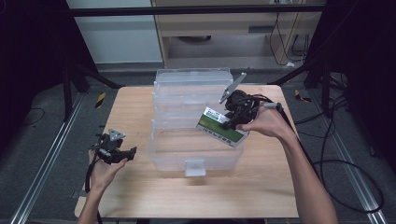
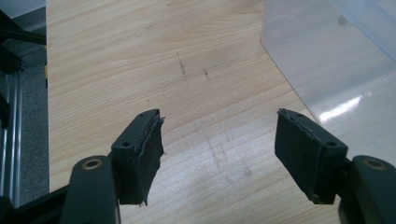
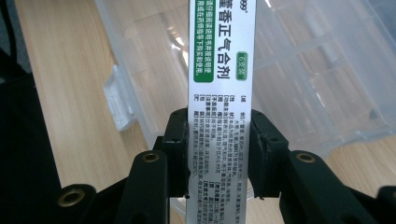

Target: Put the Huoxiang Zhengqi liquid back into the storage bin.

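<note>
Medicine box [image 1: 222, 127], white w/ green panels, is clamped by its long sides in the right gripper [image 1: 232, 122] and hangs tilted over the front compartment of the clear plastic organizer case [image 1: 187, 161], lid swung open beyond it. Its far end points down past the jaws toward the case; its near end runs back between them. The pads press on both narrow edges, jaws about a third apart, grip looks firm.

To seat it well: prob. best to level the box first, line its long axis w/ the compartment just beyond the jaws, lower until it rests on the floor, then let go. A skewed drop could catch the case wall or its front latch [image 3: 116, 103].

Print on the box [image 3: 219, 70], seen in the right gripper view: Chinese chars. in green, approx. "藿香正气合剂", a small green oval tag reading "6支装" beside them, fine text below too small to read.

Left gripper [image 2: 219, 149] hovers over bare counter [image 2: 140, 60], jaws wide apart, nothing between them, case corner off to its right.
</note>
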### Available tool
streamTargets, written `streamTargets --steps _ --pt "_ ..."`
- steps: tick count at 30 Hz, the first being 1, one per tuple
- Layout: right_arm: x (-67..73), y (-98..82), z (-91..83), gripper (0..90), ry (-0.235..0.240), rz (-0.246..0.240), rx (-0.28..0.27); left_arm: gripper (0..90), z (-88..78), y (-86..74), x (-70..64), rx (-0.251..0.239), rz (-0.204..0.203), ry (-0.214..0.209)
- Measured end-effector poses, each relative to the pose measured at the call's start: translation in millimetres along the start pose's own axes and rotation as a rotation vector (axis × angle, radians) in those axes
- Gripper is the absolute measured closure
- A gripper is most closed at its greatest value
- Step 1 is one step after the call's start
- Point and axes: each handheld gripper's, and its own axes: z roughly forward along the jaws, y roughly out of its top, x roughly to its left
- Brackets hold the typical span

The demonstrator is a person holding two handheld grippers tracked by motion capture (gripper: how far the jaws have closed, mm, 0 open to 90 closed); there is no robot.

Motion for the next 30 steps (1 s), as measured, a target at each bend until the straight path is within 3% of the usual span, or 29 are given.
streamTargets --steps 10,25,30 --pt "-1.9 5.9 9.3 64.2 0.044 -0.097 0.054 31.5 0.2 -0.3 0.3 0.000 -0.002 0.000" --pt "-8.2 6.9 29.3 64.2 0.114 -0.186 0.104 31.4 0.8 -0.5 0.7 0.003 -0.002 -0.002" --pt "-7.0 9.3 35.9 64.2 0.113 -0.217 0.151 31.4 0.9 -0.9 1.4 0.004 -0.005 -0.001"
